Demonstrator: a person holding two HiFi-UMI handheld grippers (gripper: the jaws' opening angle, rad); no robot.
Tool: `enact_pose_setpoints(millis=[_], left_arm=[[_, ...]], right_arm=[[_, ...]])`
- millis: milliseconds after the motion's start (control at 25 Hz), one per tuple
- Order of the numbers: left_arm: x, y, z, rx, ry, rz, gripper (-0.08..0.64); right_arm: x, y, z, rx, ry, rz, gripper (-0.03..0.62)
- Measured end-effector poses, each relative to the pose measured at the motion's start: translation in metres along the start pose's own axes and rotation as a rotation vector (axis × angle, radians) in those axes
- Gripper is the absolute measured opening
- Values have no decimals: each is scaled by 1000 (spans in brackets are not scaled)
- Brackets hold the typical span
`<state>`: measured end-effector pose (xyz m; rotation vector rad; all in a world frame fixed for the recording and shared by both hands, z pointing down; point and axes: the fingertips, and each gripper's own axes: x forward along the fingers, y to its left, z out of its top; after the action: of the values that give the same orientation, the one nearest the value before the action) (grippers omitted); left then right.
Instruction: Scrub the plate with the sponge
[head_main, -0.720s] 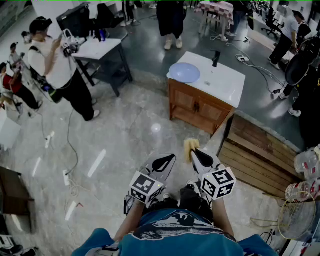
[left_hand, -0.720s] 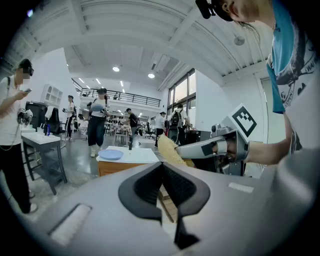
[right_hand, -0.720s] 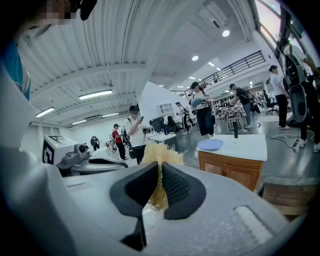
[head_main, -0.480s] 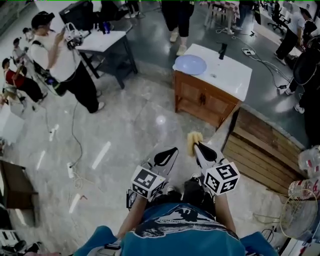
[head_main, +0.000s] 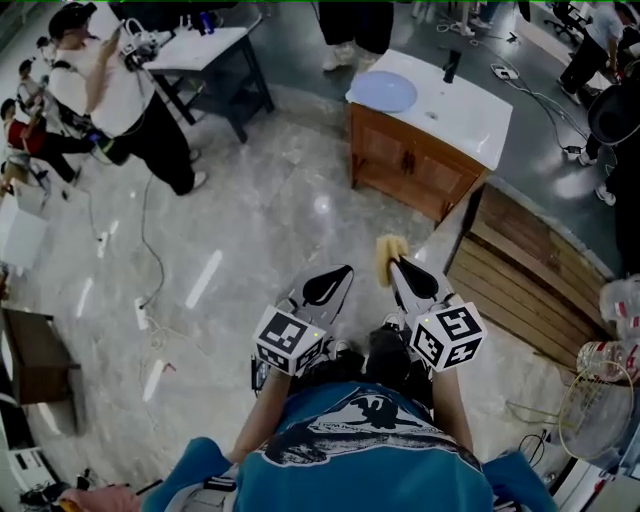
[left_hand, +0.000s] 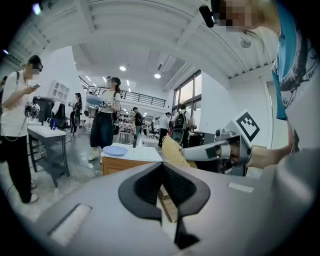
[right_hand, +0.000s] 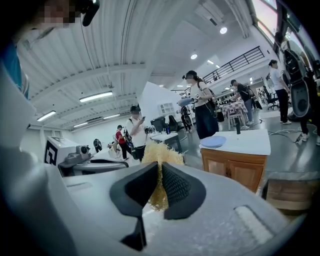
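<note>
Right gripper (right_hand: 160, 169) is clamped on the yellow fibrous sponge (right_hand: 159, 150), which sticks out past its tips. Left gripper (left_hand: 161, 170), beside it, has its jaws pressed together on nothing. Both hang over the floor (head_main: 260, 220), well apart from the blue plate (head_main: 382, 91), which lies at the left end of the white worktop (head_main: 470, 110).

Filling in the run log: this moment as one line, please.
right gripper: shut on sponge | left gripper: shut, empty | plate: on cabinet top, not yet reached
</note>
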<state>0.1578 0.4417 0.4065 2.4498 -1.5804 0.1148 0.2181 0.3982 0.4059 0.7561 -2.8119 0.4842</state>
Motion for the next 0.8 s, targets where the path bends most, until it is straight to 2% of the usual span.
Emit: enact_pose_setpoints(millis=[320, 800], left_arm=[[33, -5, 1, -2, 16, -7, 15], [110, 5, 27, -21, 13, 42, 15]], right_arm=[[4, -30, 3, 8, 29, 6, 28], [18, -106, 30, 3, 80, 54, 28]])
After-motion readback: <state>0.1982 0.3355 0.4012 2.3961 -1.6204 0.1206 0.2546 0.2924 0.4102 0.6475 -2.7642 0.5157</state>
